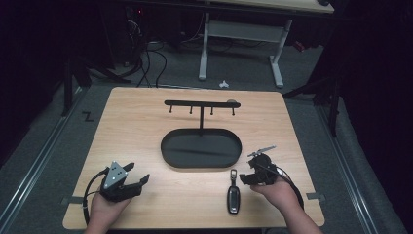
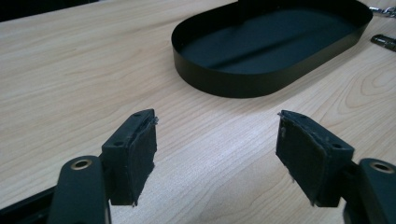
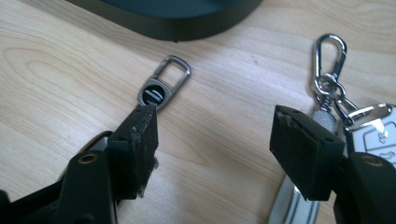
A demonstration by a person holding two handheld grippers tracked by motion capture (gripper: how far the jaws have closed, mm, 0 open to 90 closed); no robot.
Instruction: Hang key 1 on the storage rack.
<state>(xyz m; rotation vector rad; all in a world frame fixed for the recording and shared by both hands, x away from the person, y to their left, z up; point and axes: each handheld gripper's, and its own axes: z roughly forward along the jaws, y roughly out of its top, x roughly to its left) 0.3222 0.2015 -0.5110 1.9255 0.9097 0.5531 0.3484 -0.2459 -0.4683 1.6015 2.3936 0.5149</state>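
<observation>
My right claw (image 3: 212,149) stands wide apart over bare wood, clamped on nothing. Its jaws point along the bench top. Just beyond the tip of one jaw lies a dark key fob (image 3: 161,88) with a metal loop, flat on the wood; that jaw hides its near end. Beside the other jaw lies a second set of keys (image 3: 369,133), white and silver, with a snap hook (image 3: 329,56) stretched out ahead of it. Whether the jaw touches those keys I cannot tell. In the high view the right claw (image 1: 247,178) sits just right of the dark key fob (image 1: 234,195).

My left claw (image 2: 215,144) is likewise wide apart, nothing between the pads, low over plain wood at the near left of the bench (image 1: 136,126). High view shows it (image 1: 139,181) in my hand, well apart from the keys.

Mid-bench: a black oval tray (image 1: 168,155), shallow wall, with an upright post carrying a crossbar with hooks (image 1: 200,103).

Bench is pale wood grain, lit from above. Around it grey carpet, floor rails on both sides, cables and a white-legged table (image 1: 241,36) behind. Room otherwise dark.
</observation>
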